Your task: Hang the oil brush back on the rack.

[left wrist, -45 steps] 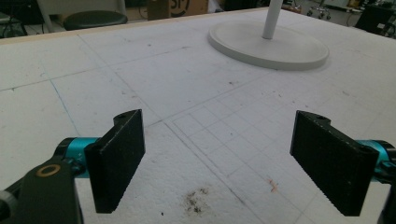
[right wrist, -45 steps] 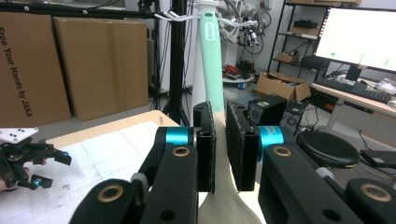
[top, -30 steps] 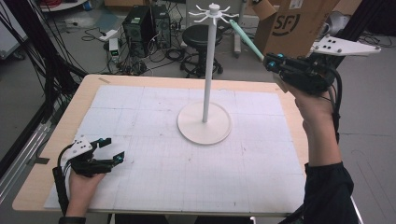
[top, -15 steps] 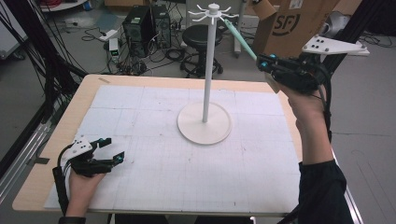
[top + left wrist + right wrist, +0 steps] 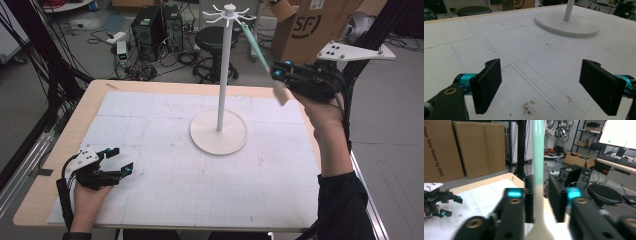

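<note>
High view: a white hanging stand [image 5: 219, 131] with a round base and a crown of hooks rises from the gridded white mat [image 5: 165, 200] on a wooden table [image 5: 92, 102]. To the stand's right, raised above the table's edge, the right gripper [image 5: 278, 76] is clamped on a long mint-green utensil with a pale wooden end [image 5: 254, 44], its green tip reaching up beside the stand's hooks. Well to the stand's lower left, the left gripper [image 5: 120, 161] rests on the mat, jaws spread and empty.

Left gripper view: the left gripper [image 5: 540, 86] stands wide apart over the mat, the stand's base [image 5: 566, 23] ahead.

Right gripper view: the right gripper [image 5: 541, 198] pinches the utensil [image 5: 538, 152], which runs upright between its jaws.
</note>
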A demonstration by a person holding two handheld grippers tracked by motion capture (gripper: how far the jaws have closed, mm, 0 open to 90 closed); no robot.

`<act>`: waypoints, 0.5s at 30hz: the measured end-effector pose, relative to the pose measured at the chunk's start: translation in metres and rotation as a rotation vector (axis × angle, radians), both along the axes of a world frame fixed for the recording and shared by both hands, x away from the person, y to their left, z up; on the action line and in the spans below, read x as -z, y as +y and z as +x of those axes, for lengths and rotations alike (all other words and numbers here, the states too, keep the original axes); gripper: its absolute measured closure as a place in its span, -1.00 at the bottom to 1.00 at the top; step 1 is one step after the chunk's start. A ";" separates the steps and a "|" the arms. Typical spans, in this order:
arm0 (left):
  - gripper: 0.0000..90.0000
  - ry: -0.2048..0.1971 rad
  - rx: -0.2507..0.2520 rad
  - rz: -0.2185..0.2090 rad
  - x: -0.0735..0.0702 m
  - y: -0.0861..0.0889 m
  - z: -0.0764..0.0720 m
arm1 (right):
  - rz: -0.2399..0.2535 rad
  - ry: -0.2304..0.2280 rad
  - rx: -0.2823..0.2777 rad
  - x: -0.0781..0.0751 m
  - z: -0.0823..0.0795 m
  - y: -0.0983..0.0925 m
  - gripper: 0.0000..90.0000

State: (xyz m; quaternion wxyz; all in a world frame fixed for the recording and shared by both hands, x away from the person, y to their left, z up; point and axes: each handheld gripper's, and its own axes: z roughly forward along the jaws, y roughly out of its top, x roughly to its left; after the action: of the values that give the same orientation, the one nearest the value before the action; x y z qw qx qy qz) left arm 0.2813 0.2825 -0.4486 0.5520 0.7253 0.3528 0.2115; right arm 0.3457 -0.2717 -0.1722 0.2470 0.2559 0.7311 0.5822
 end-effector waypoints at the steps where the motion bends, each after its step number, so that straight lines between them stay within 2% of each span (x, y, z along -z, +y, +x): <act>1: -0.58 0.000 0.001 0.000 0.000 0.000 0.000 | 0.001 0.008 -0.011 0.001 0.000 0.000 0.52; 4: -0.58 0.000 0.000 -0.001 0.000 0.000 0.000 | -0.016 0.014 -0.020 0.004 -0.002 0.000 0.37; 8: -0.58 -0.001 0.001 -0.002 0.000 0.000 0.000 | -0.011 0.022 -0.059 0.014 -0.006 -0.001 0.14; 15: -0.59 0.000 0.005 -0.001 0.000 0.000 0.000 | -0.009 0.049 -0.104 0.050 -0.017 -0.009 -0.12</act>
State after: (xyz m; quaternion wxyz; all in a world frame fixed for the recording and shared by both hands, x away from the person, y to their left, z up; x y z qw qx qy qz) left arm 0.2814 0.2825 -0.4486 0.5529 0.7259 0.3512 0.2100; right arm 0.3287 -0.2806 -0.2218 0.1995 0.2306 0.7520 0.5843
